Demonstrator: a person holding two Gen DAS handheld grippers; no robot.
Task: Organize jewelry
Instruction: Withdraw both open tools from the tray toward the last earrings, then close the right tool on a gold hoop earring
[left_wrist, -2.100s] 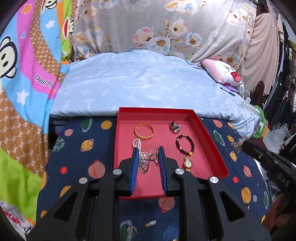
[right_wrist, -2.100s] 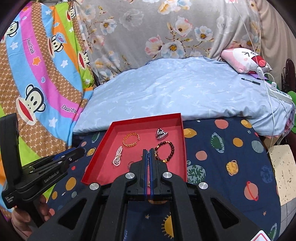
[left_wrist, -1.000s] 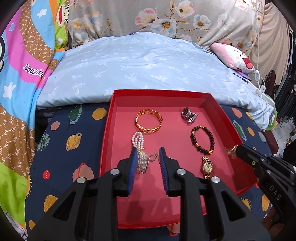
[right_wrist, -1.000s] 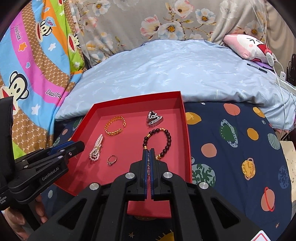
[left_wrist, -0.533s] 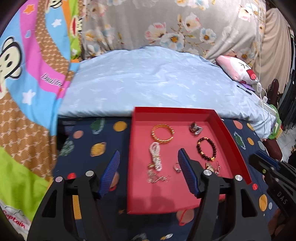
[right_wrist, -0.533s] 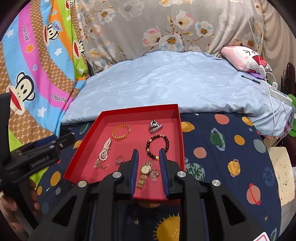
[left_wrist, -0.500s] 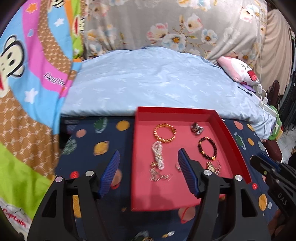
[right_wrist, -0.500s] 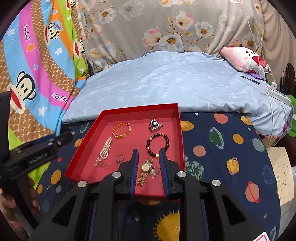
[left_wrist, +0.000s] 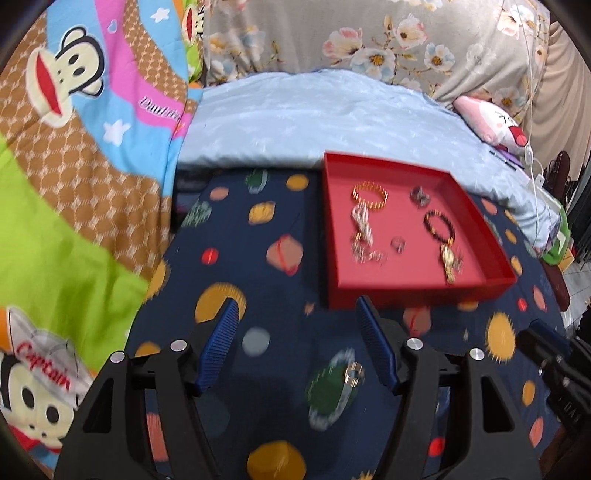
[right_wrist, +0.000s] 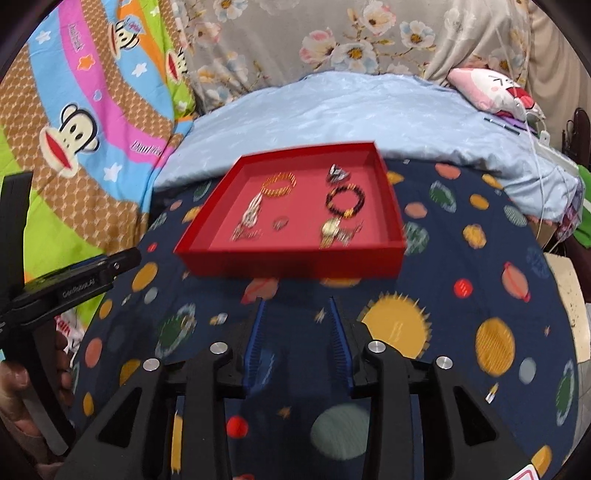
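Lying ahead of both parted jaws, red tray (right_wrist: 291, 264), jewelry inside

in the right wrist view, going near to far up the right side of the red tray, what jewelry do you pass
gold watch → dark bead bracelet → silver piece, then the red tray far wall.

Bed covered by a navy planet-print sheet (right_wrist: 461, 258), on which sit a red tray (right_wrist: 288, 264) toward the far middle and a small ring (left_wrist: 352, 371) on the near part, with a pale blue quilt (right_wrist: 351, 118) lying across the far side.
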